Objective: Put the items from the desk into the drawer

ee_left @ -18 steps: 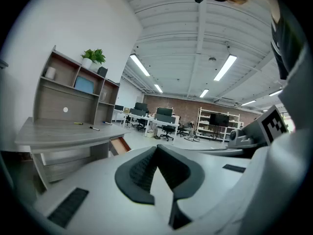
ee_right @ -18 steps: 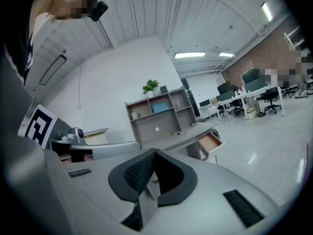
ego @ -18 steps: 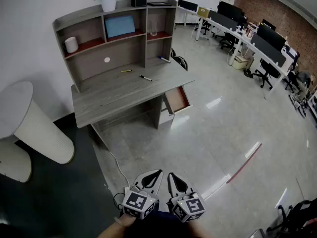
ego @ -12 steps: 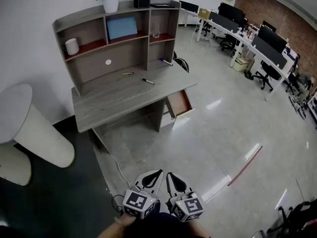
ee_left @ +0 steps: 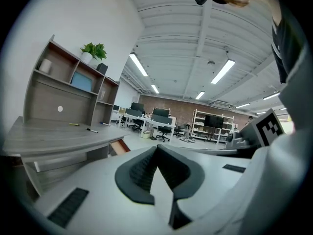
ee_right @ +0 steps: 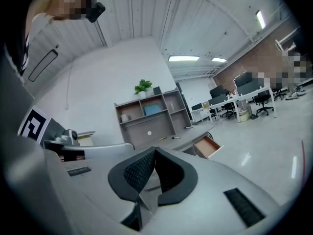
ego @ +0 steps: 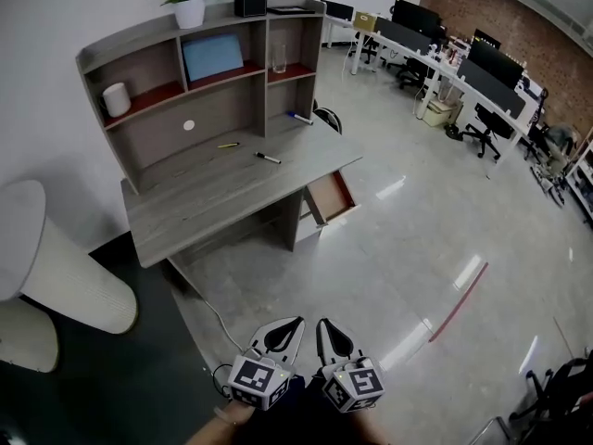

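Drawer [ego: 332, 196] at the table [ego: 185, 211] stands open, apparently empty; pens [ego: 268, 158] lie on top. Left hand-held gripper [ego: 295, 324] and right hand-held gripper [ego: 324, 326]: closed, empty, well apart from the table.

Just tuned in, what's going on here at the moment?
A person holds a gripper in each hand, close to the body and well back from the desk. The left gripper and the right gripper both have their jaws together with nothing between them. The drawer stands pulled open at the desk's right end in the head view. A yellow pen, a black marker and a blue marker lie on the desktop, not yet picked up.
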